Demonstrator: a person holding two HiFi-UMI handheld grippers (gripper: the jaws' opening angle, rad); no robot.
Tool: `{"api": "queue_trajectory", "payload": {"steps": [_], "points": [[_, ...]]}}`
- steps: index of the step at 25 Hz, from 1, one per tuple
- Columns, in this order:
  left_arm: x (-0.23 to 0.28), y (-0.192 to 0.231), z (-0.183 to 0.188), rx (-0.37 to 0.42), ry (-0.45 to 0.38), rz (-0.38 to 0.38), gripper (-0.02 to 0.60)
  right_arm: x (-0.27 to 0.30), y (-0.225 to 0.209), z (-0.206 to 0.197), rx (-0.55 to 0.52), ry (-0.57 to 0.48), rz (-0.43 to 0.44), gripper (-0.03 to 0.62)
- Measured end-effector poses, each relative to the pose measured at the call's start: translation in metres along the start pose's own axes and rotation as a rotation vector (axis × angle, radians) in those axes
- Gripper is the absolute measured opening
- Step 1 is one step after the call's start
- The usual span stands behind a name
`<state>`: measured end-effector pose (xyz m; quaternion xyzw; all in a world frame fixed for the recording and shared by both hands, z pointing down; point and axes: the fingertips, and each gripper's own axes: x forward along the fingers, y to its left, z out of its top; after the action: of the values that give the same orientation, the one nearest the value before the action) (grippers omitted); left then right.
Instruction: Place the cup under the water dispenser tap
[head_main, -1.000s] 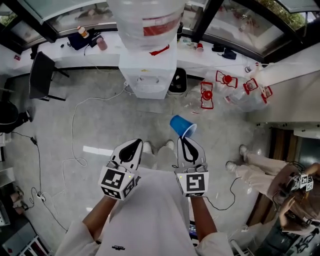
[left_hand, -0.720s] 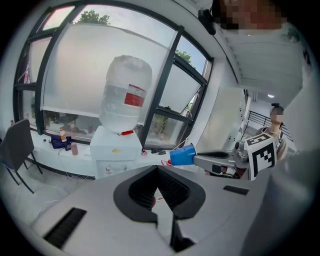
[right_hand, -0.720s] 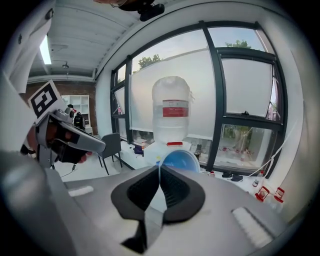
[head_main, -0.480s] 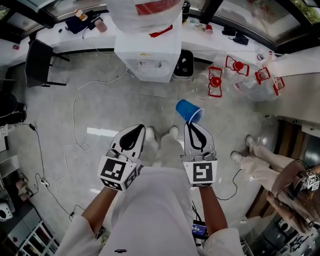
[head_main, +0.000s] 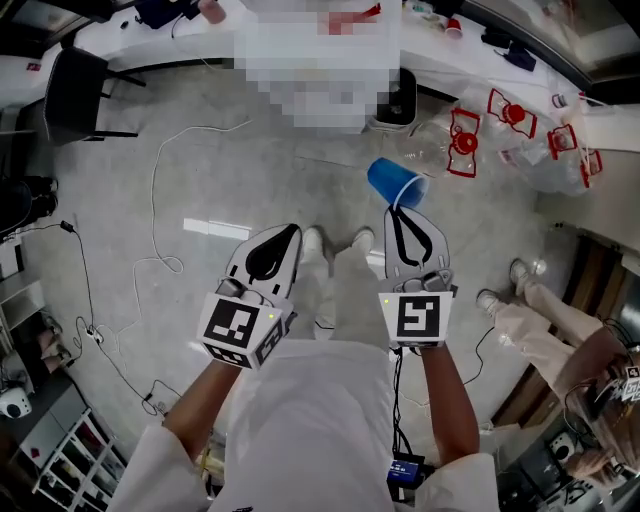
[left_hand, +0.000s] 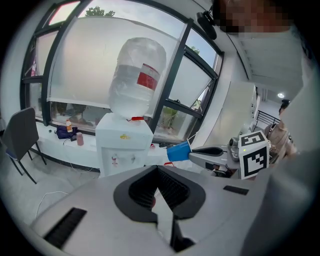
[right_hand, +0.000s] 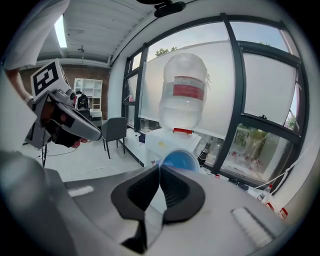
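A blue plastic cup (head_main: 395, 183) hangs on its side over the floor, with my right gripper (head_main: 403, 208) shut on its rim. In the right gripper view the cup (right_hand: 180, 161) shows just past the closed jaws of the right gripper (right_hand: 160, 167), its mouth turned towards the camera. The white water dispenser (right_hand: 167, 142) with a big bottle (right_hand: 184, 90) on top stands ahead. My left gripper (head_main: 284, 233) is level with the right one, shut and empty. In the left gripper view the left gripper (left_hand: 158, 169) points at the dispenser (left_hand: 124, 145), and the cup (left_hand: 178, 151) is to its right.
A black chair (head_main: 75, 100) stands at the far left and a white cable (head_main: 152, 200) trails over the grey floor. Empty water bottles with red handles (head_main: 465, 140) lie at the right by a black bin (head_main: 400, 100). Another person's legs (head_main: 530, 325) are at the right.
Both grippers have sunk together, the cup still in the right one. In the head view the dispenser has slid up to the top edge.
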<state>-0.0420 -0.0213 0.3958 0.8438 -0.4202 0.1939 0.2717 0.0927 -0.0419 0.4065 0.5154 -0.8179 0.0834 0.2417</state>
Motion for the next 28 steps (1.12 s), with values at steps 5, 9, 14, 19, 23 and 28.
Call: {"api": "queue_trajectory", "payload": {"steps": [5,9,14,19,23,28], "points": [[0.02,0.02,-0.02,-0.006,0.007,0.018,0.002,0.037,0.002,-0.02,-0.055,0.015,0.022,0.02],[0.035,0.033,-0.034,-0.011,0.013,0.028,0.002,0.066,0.004,-0.035,-0.106,0.018,0.043,0.02],[0.056,0.046,-0.045,-0.004,0.01,0.034,0.002,0.105,0.006,-0.055,-0.189,0.012,0.063,0.02],[0.077,0.058,-0.054,-0.006,0.006,0.039,0.002,0.142,0.007,-0.074,-0.279,0.04,0.093,0.02],[0.093,0.067,-0.059,-0.021,-0.008,0.041,0.002,0.173,0.0,-0.093,-0.345,0.084,0.117,0.02],[0.114,0.08,-0.071,-0.044,-0.013,0.053,0.002,0.208,-0.004,-0.115,-0.421,0.13,0.146,0.02]]}}
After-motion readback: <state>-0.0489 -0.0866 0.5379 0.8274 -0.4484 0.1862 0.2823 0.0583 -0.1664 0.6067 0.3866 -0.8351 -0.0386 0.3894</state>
